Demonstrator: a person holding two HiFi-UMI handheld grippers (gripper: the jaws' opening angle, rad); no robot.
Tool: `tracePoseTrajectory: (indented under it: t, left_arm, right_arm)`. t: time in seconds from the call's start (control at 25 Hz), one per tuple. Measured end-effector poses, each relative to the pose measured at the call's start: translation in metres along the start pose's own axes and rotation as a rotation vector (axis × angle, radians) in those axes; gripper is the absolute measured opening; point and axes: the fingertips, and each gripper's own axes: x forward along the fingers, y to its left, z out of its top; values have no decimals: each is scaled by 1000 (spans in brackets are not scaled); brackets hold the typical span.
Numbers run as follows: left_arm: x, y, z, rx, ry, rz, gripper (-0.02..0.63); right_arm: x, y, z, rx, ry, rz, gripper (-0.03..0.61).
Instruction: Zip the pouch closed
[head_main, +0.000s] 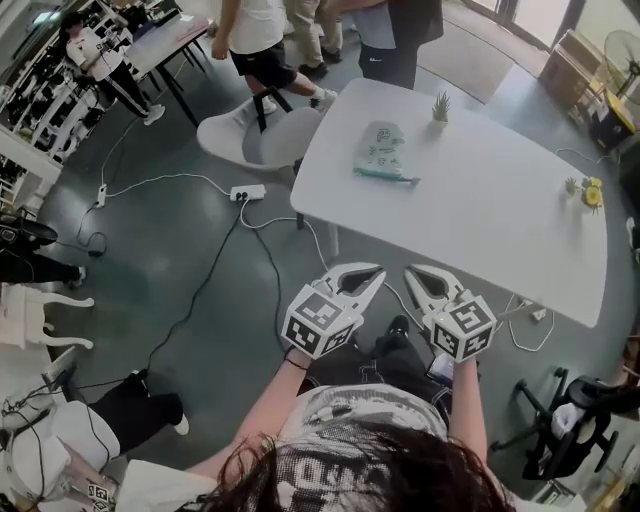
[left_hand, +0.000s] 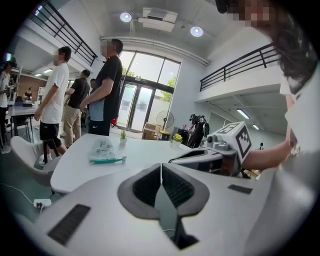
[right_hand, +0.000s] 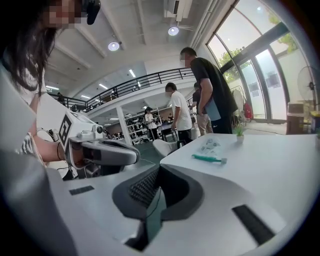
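Lying flat on the white desk (head_main: 480, 200), toward its far left part, the pouch (head_main: 381, 150) is pale and see-through with small printed figures. A green zip strip (head_main: 385, 176) runs along the edge nearest the person. Whether the zip is run shut cannot be told at this range. Nothing touches the pouch.

A small potted plant (head_main: 441, 107) stands near it, toward the far edge of the desk. A yellow flower (head_main: 590, 192) sits well apart at the right end.

Both grippers hang over the floor (head_main: 200, 280), short of the near desk edge and well apart from the pouch. They are side by side, with tips angled toward each other.

- The left gripper (head_main: 376, 272) has its fingers pressed together, with nothing between them.
- The right gripper (head_main: 413, 271) is the same, fingers together and empty.
- Each carries its marker cube near the wrist.

A white chair (head_main: 255, 135) stands at the left end of the desk. A power strip (head_main: 247, 192) and loose cables (head_main: 190, 300) lie on the floor. Several people (head_main: 260, 40) stand beyond the far side of the desk.
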Motion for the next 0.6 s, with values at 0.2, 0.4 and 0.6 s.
tracePoseTrajectory:
  t: [0.2,0.4,0.6]
  left_arm:
    - [-1,-1,0,1,-4,-8,17]
    - [-1,-2,0,3,0,-17,17]
    - [2,-2,1,10,2,-22,17]
  right_arm:
    - [0,2,-1,-1,6,-4,-5]
    - [0,1,0,-3,9,-5,-5]
    - [0,-1,-1,-6,12,-7,-5]
